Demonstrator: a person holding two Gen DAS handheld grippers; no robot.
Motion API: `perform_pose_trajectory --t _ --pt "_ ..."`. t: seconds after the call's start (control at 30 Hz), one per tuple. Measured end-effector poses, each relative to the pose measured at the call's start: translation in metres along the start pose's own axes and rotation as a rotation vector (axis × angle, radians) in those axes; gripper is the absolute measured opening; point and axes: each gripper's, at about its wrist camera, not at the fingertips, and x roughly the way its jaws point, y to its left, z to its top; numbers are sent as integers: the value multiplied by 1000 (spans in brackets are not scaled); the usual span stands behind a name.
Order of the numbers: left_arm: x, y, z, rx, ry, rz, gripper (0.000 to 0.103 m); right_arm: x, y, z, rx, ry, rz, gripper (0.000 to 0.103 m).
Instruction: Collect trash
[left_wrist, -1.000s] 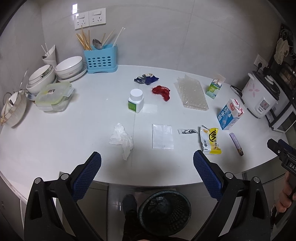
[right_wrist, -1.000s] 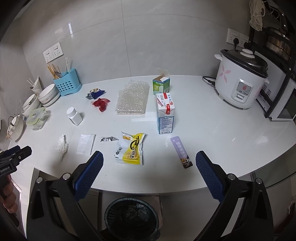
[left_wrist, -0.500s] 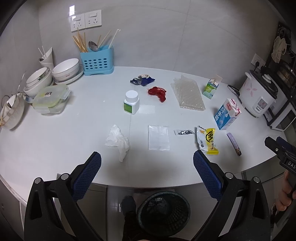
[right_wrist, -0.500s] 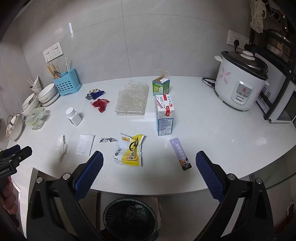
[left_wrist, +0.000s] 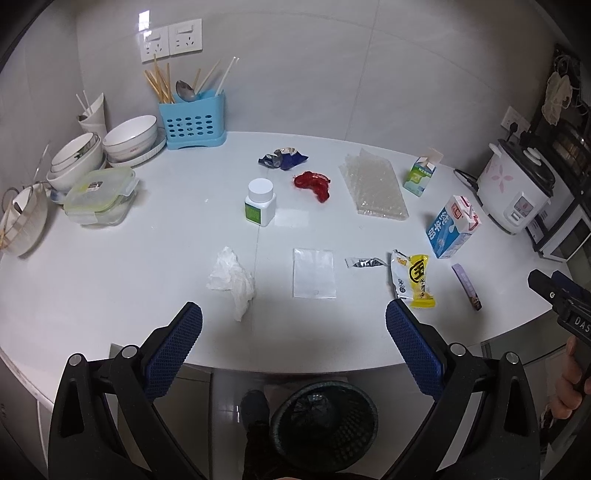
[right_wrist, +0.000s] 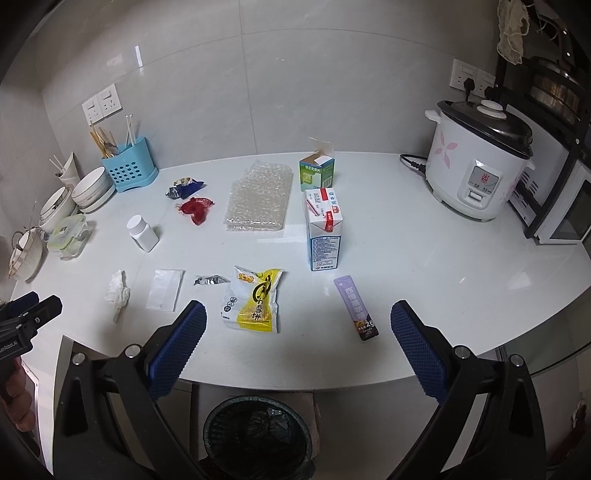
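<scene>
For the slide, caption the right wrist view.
Open right gripper above yellow snack packet and purple sachet; bin below.

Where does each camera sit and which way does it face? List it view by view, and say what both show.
Left wrist: on the left gripper, above the counter's near edge, facing the crumpled tissue; open jaws, with the other gripper at right.
Right wrist: on the right gripper, further right, facing the yellow snack bag; open jaws.
Both show: the milk carton, the bin and the rice cooker.
</scene>
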Motion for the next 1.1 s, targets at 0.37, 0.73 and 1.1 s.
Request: perform_pose_trajectory --t 0.37,0.73,1.1 --pt "3 5 -3 -8 9 -1 97 5 3 2 -3 10 2 96" --pt "16 15 0 -14 35 2 97 18 10 8 -4 28 -6 96" --pt "61 67 7 -66 111 54 97 68 43 17 -24 105 -2 96"
